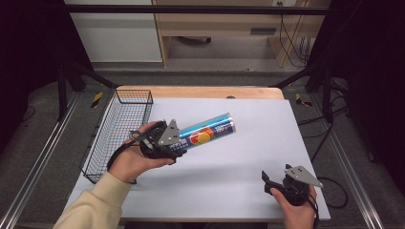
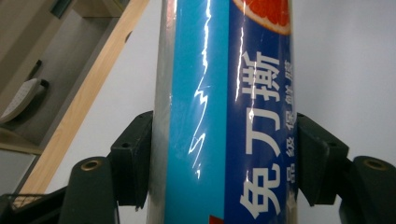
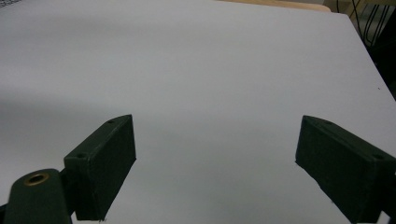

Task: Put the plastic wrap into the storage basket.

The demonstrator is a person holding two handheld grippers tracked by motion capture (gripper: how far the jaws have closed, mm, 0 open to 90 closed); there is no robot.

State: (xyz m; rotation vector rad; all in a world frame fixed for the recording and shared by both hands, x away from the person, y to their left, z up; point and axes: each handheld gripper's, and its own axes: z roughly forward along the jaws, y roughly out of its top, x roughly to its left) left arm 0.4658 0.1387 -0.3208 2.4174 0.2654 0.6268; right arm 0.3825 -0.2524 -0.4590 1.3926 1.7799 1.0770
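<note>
Two tongs are over the white tabletop [image 1: 248, 157], and each does its own thing. The left tongs [image 1: 177, 144] are shut tight on a blue roll [image 1: 206, 133], with one black pad pressing on each side of it. In the left gripper view the roll [image 2: 224, 112] runs straight up between the pads, so its long side points the same way as the tongs. From above, the roll sticks out to the right and a bit away from the person, with its far end free in the air. A wire basket [image 1: 119, 131] sits just left of that hand, near the tabletop's left edge. So the roll points away from the basket, and I think it must swing round to the left to go in. The right tongs [image 1: 277, 183] are wide open with nothing in them, low on the right, well apart from the roll.
</note>
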